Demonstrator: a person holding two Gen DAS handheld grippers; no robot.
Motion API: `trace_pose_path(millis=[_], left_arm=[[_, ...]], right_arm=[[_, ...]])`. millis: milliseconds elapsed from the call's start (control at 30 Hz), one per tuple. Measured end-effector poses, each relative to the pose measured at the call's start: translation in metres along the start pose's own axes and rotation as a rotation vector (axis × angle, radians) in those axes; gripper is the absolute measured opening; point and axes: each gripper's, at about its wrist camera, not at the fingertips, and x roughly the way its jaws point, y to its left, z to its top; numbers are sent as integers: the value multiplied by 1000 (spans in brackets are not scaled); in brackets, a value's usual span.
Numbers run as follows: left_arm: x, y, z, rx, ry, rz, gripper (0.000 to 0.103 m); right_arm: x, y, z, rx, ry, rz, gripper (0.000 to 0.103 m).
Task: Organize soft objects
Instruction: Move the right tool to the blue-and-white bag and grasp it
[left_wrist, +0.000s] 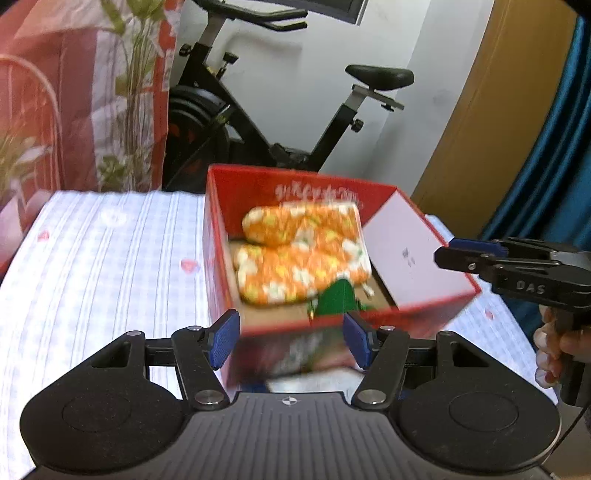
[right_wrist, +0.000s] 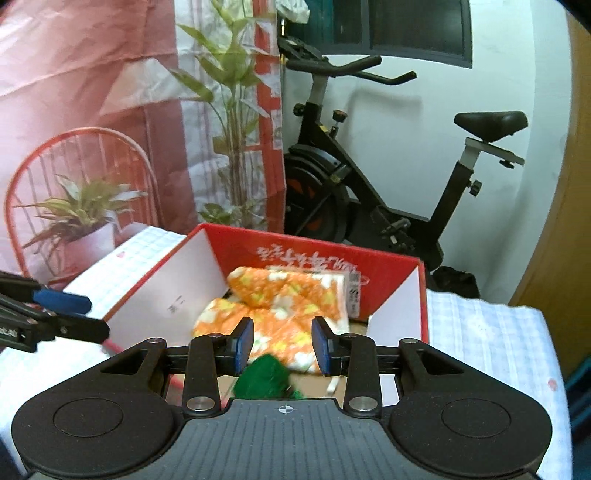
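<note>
A red box (left_wrist: 221, 236) with white inner side walls sits on a tabletop (left_wrist: 103, 258) draped in a pale checked cloth with small red hearts. Inside it lies an orange cloth (left_wrist: 303, 254) printed with white and yellow-green flowers, folded into two rounded, padded layers, one stacked partly on the other. A small green soft object (left_wrist: 338, 297) rests on the cardboard floor of the box, just beside the orange cloth's near edge.

The left wrist view shows the left gripper (left_wrist: 291, 338) low over the near wall of the box, jaws wide apart with nothing between them, and the right gripper (left_wrist: 448, 251) coming in from the right over the box rim, a hand on its handle. The right wrist view looks into the box from the other side: the right gripper (right_wrist: 282, 345) hangs above the green soft object (right_wrist: 266, 380), jaws apart and empty, with the white end of the orange cloth (right_wrist: 280, 306) and a label toward the right.

The cloth's long axis runs across the box, rounded folded ends toward the left wall. An exercise bike (right_wrist: 369, 177) stands behind.
</note>
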Motion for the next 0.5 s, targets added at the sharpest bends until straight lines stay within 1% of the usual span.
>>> trace_pose_path(millis=[100, 200, 367, 500], left_arm=[[-2, 4, -19, -34, 23, 4, 63], [1, 10, -35, -91, 48, -5, 63], [11, 17, -55, -154, 90, -4, 62], [17, 18, -68, -175, 108, -9, 62]], right_arm=[[-11, 8, -20, 15, 6, 11, 32], [-13, 18, -43, 41, 34, 36, 32], [-5, 35, -76, 103, 105, 89, 32], [2, 51, -93, 105, 153, 121, 32]])
